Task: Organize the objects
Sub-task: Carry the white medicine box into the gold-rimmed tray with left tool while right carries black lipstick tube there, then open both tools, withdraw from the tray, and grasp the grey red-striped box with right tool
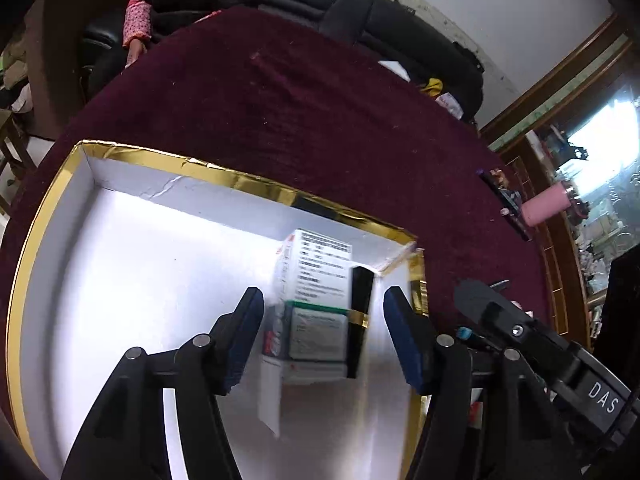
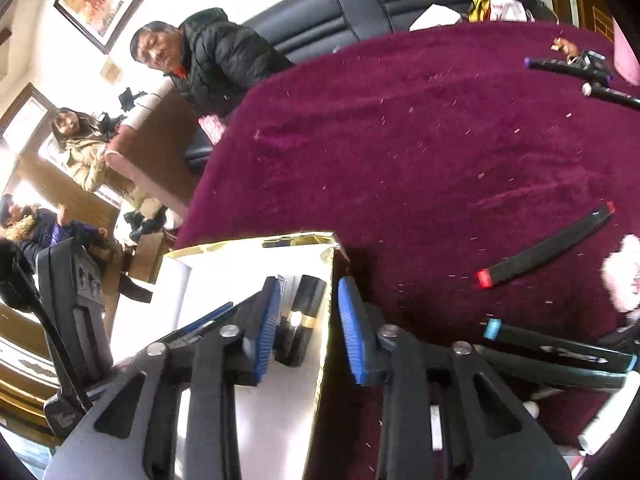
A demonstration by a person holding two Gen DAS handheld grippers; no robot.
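Covering the whole table, one maroon cloth (image 1: pixel 320 120) carries one white box with a gold rim (image 1: pixel 52 216). Inside that box, against its right wall, lie three cartons in a row: a tall white one (image 1: pixel 316 268), a green-edged one (image 1: pixel 316 334) and a blurred third nearest the camera, plus one black tube with a gold band (image 1: pixel 360 320) beside them. The left gripper (image 1: pixel 324 336) hangs spread and empty above them. The right gripper (image 2: pixel 306 320), likewise spread and empty, straddles the box wall. On the cloth outside lie one black marker with red ends (image 2: pixel 548 246) and one blue-capped marker (image 2: pixel 560 350).
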